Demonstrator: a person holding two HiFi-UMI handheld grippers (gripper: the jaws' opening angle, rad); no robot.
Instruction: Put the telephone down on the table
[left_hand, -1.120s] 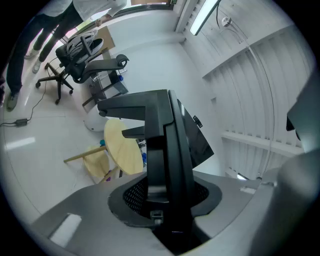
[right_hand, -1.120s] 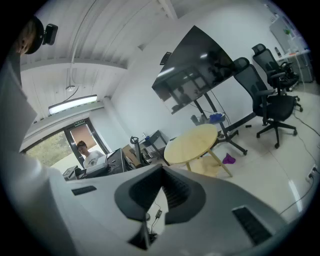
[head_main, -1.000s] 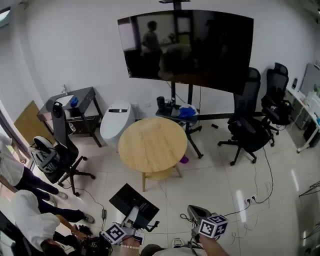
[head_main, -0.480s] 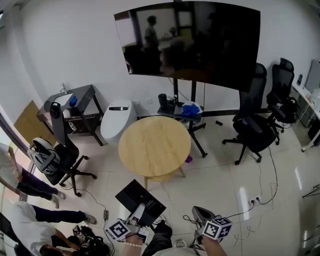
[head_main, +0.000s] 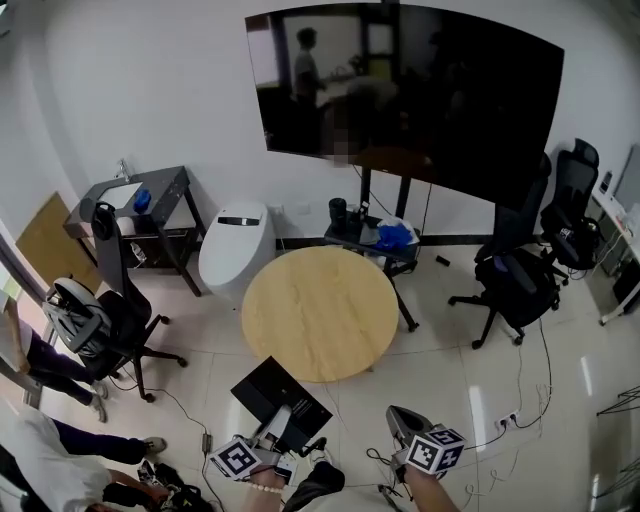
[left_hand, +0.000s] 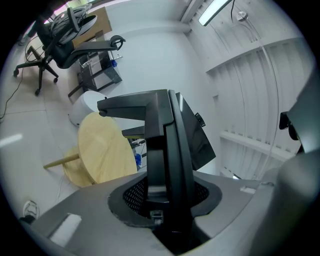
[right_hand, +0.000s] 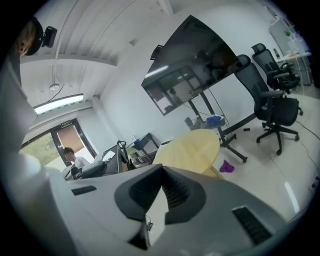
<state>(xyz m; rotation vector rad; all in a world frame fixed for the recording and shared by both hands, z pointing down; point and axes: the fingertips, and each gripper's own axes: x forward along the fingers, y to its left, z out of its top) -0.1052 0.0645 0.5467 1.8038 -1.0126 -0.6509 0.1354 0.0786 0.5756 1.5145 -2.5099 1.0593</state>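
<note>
A black telephone (head_main: 280, 402) with a flat slab body is held low in the head view, just short of the round wooden table (head_main: 320, 312). My left gripper (head_main: 283, 432) is shut on it. In the left gripper view the telephone (left_hand: 167, 150) stands edge-on between the jaws of the left gripper (left_hand: 167, 200), with the table (left_hand: 100, 150) beyond it. To the right, my right gripper (head_main: 400, 422) has its jaws together and holds nothing. The right gripper view shows the right gripper (right_hand: 161, 172) with its tips meeting, pointing toward the table (right_hand: 192, 147).
A large dark screen (head_main: 410, 95) on a stand is behind the table, beside a small cart (head_main: 375, 235). A white rounded unit (head_main: 235, 245) and a black desk (head_main: 140, 205) stand at the left. There are office chairs (head_main: 515, 285) (head_main: 100, 310), people (head_main: 40, 440) at the lower left and floor cables (head_main: 510, 395).
Both grippers and the telephone have been carried forward toward the table, which now lies closer and lower in the head view. The people at the left have slid toward the frame's edge.
</note>
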